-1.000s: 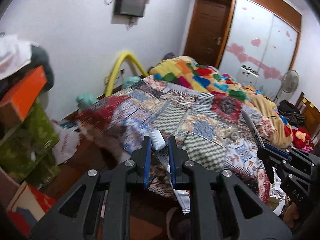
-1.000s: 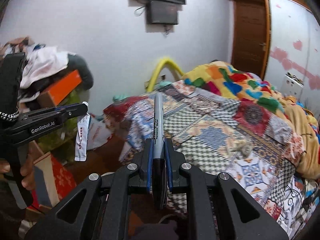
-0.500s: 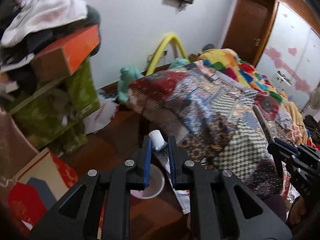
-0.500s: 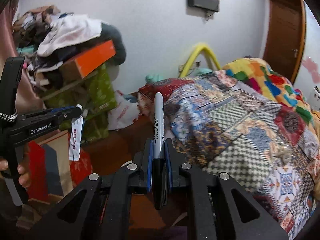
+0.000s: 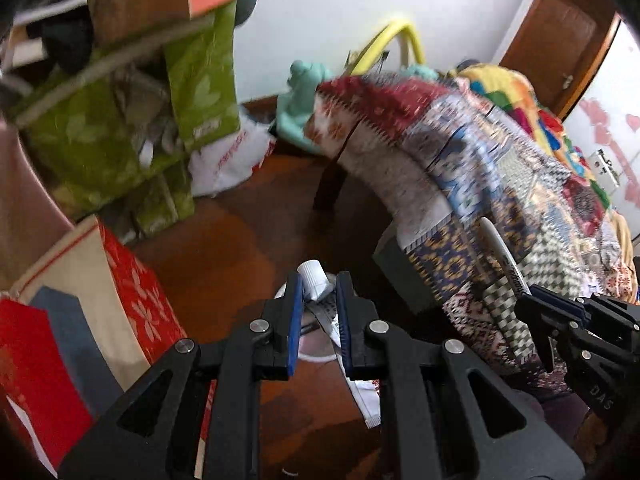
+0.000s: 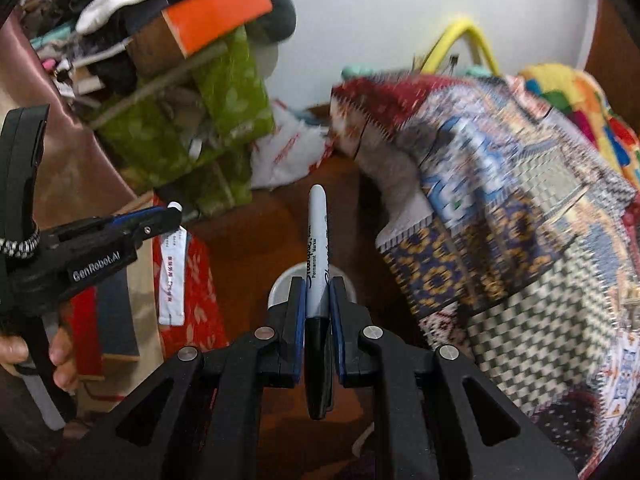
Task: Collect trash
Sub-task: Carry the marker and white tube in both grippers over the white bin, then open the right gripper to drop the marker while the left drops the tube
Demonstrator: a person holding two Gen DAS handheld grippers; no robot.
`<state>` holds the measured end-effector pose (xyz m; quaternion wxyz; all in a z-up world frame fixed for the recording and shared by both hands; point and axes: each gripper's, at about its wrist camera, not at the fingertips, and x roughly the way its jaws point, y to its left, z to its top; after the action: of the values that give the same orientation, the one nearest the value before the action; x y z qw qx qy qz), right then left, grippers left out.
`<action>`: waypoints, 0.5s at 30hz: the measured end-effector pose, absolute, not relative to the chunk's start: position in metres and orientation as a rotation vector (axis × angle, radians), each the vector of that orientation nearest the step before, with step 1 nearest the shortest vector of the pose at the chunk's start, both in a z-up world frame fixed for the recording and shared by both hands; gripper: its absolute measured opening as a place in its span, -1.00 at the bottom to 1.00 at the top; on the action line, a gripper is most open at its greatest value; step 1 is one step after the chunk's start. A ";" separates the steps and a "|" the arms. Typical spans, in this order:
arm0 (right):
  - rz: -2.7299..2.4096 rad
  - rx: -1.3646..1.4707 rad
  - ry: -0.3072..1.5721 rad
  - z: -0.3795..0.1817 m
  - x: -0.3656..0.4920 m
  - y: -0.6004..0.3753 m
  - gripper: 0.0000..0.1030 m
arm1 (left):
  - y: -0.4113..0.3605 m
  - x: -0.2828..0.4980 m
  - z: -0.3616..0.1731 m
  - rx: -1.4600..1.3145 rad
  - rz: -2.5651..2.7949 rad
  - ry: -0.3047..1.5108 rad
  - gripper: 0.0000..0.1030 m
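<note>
A white wall (image 5: 332, 8) backs the room, with a brown wooden door (image 5: 560, 36) at its right end and a dark reddish-brown floor (image 5: 240, 240) below. A bed under a patchwork quilt (image 6: 500, 200) fills the right side (a brighter multicoloured blanket (image 5: 516, 92) lies farther along it). On the left stand stacked green boxes (image 6: 192, 128) topped by an orange box (image 6: 216, 16) and heaped clothes.

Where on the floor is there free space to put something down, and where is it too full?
Free: the brown floor between the red box, the white plastic bag and the quilt hanging off the bed. Crowded: the green boxes piled against the wall, and around the white bin under both tongs.
</note>
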<state>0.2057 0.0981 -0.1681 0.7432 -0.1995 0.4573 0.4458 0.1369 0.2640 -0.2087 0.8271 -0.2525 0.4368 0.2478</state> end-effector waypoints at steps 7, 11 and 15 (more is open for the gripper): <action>0.982 -0.502 1.128 -0.219 0.215 0.129 -0.79 | 0.277 0.154 -0.264 -0.617 0.517 1.040 -0.70; 0.972 -0.516 1.200 -0.240 0.227 0.142 -0.79 | 0.285 0.166 -0.287 -0.656 0.505 1.086 -0.70; 0.969 -0.543 1.254 -0.253 0.240 0.160 -0.79 | 0.289 0.178 -0.298 -0.682 0.486 1.101 -0.70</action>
<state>0.2399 0.1600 -0.2533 0.6690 -0.2409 0.5563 0.4300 0.1780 0.2895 -0.2976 0.7703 -0.3146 0.5075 0.2239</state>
